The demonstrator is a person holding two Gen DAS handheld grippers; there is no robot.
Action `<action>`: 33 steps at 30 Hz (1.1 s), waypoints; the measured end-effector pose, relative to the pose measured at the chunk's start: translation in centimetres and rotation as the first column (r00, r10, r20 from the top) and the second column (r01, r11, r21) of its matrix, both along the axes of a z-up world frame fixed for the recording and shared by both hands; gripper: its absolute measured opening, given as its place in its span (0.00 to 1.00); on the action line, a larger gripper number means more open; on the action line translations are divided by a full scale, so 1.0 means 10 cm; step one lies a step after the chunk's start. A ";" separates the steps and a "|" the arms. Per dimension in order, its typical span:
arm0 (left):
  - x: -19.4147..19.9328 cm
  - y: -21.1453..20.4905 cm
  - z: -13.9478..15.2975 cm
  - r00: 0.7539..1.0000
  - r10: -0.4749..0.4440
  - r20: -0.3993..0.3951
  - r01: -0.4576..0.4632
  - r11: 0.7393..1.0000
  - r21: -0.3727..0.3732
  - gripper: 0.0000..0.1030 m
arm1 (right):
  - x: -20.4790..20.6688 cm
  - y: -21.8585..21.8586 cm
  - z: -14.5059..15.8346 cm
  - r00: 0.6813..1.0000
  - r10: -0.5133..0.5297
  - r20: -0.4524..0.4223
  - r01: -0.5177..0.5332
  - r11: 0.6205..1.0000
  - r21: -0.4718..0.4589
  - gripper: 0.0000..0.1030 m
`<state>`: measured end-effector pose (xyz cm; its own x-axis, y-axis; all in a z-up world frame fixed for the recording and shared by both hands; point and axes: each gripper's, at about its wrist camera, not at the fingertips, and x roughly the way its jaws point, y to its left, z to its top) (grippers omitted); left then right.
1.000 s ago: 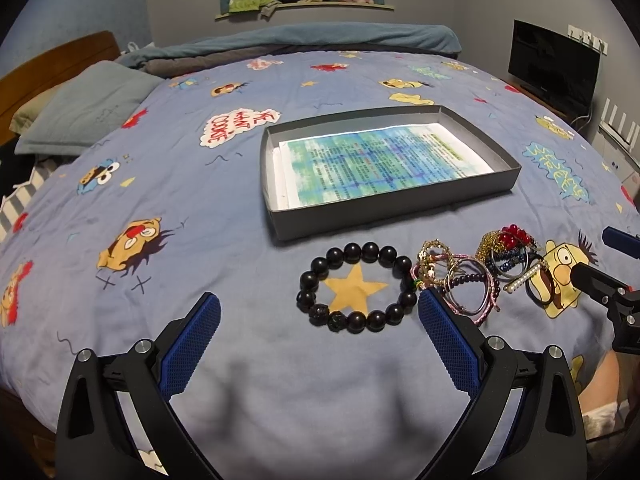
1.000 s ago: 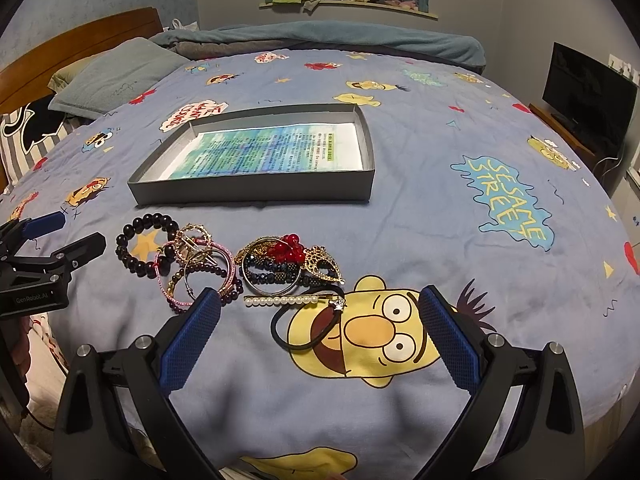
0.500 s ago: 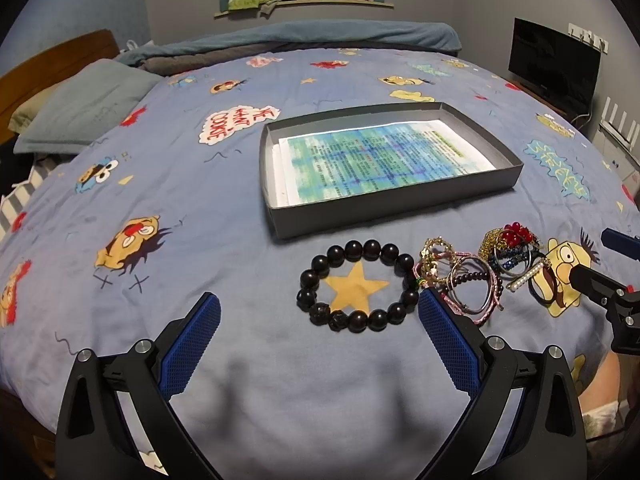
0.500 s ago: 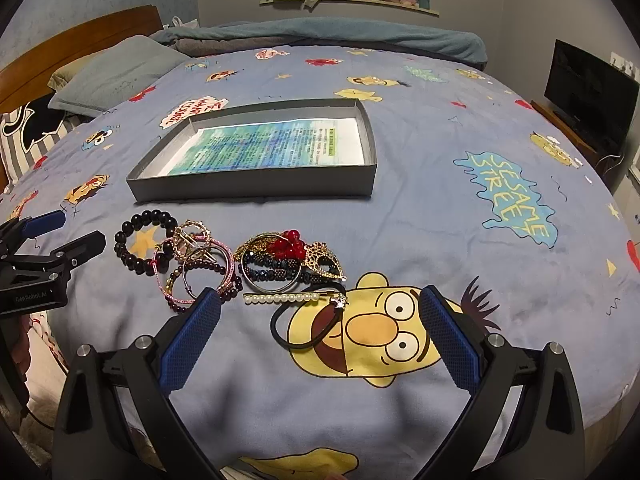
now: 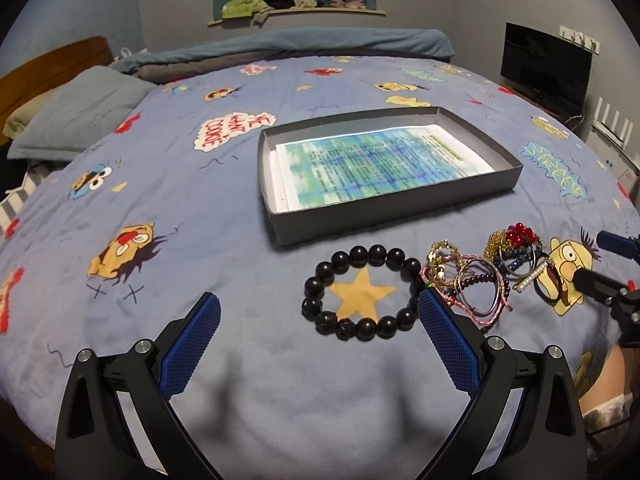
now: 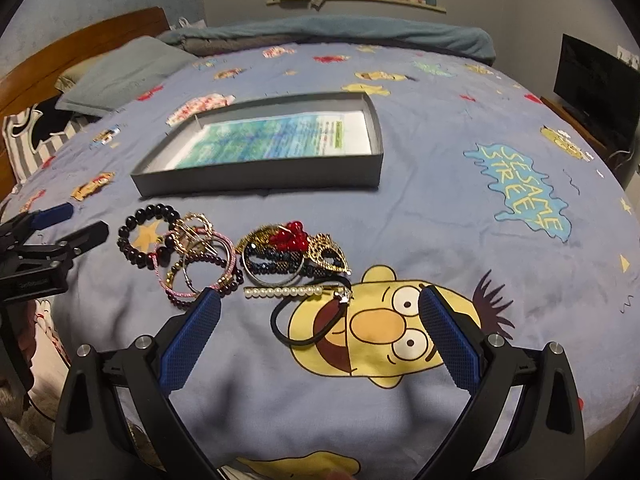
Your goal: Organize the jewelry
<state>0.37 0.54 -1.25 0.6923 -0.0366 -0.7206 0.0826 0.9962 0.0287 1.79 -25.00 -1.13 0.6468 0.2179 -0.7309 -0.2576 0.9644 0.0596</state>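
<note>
Jewelry, loose lot, lying on the bedspread (image 5: 224,208) near its front edge, none of it in my grasp.

- My left gripper (image 5: 318,344): fingers spread wide and empty, hovering over the black bead bracelet (image 5: 362,292), which rings a printed yellow star.
- My right gripper (image 6: 318,344): fingers likewise parted and empty, above the black hair tie (image 6: 308,320) and the pearl bar clip (image 6: 286,291).
- Between those: tangled pink and gold bangles (image 6: 200,260) touching the bead bracelet; just beside them, a silver hoop with dark blue beads (image 6: 272,264), a red bead cluster (image 6: 290,238) and a gold filigree piece (image 6: 330,256), all overlapping.
- Beyond the lot: grey shallow box (image 5: 396,218), open, lined with a printed blue-green sheet (image 5: 376,164).
- Farther off: pillows (image 5: 76,114) by a wooden headboard (image 6: 80,50), and a dark television (image 5: 544,68).
</note>
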 end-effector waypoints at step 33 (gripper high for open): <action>0.34 0.12 -0.41 0.992 -0.087 -0.086 0.086 0.996 -0.011 0.24 | 0.22 -0.01 -0.13 1.000 -0.010 -0.023 0.011 1.000 0.025 0.56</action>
